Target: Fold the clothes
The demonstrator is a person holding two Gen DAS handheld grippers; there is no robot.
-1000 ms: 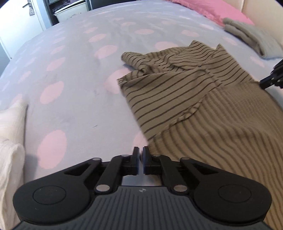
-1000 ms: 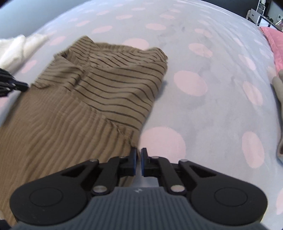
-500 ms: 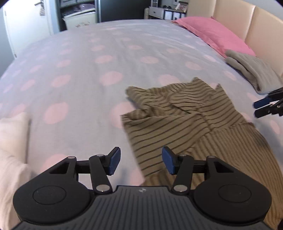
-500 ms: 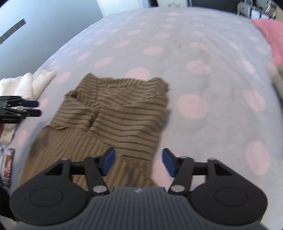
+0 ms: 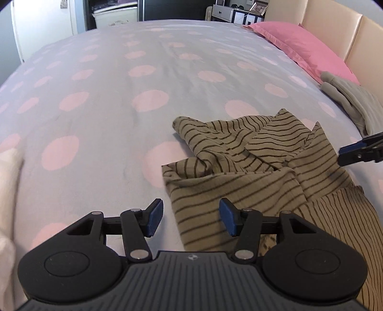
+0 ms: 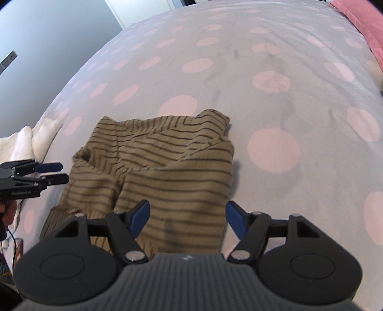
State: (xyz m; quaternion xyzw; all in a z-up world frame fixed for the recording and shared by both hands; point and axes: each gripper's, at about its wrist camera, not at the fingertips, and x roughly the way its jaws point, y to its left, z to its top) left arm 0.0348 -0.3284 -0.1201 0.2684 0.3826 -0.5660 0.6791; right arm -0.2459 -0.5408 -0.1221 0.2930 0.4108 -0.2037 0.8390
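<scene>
An olive striped garment (image 5: 258, 172) lies rumpled and partly folded over itself on the dotted bedspread (image 5: 148, 79). My left gripper (image 5: 190, 219) hovers open above the garment's near left edge, nothing between its blue pads. In the right wrist view the same striped garment (image 6: 167, 165) spreads below my right gripper (image 6: 188, 217), which is open wide and empty above its near right side. The left gripper (image 6: 53, 172) shows at that view's left edge, and the right gripper (image 5: 352, 153) pokes in at the left view's right edge.
A pink pillow (image 5: 301, 45) rests against the cream headboard (image 5: 340, 26). A folded grey garment (image 5: 352, 100) lies beside the pillow. White cloth (image 6: 28, 141) is heaped at the bed's left edge. Dressers (image 5: 229, 13) stand beyond the bed.
Both grippers were shut on the garment's near corners a second ago. They opened, let the cloth drop onto the bed, then lifted and pulled back.
</scene>
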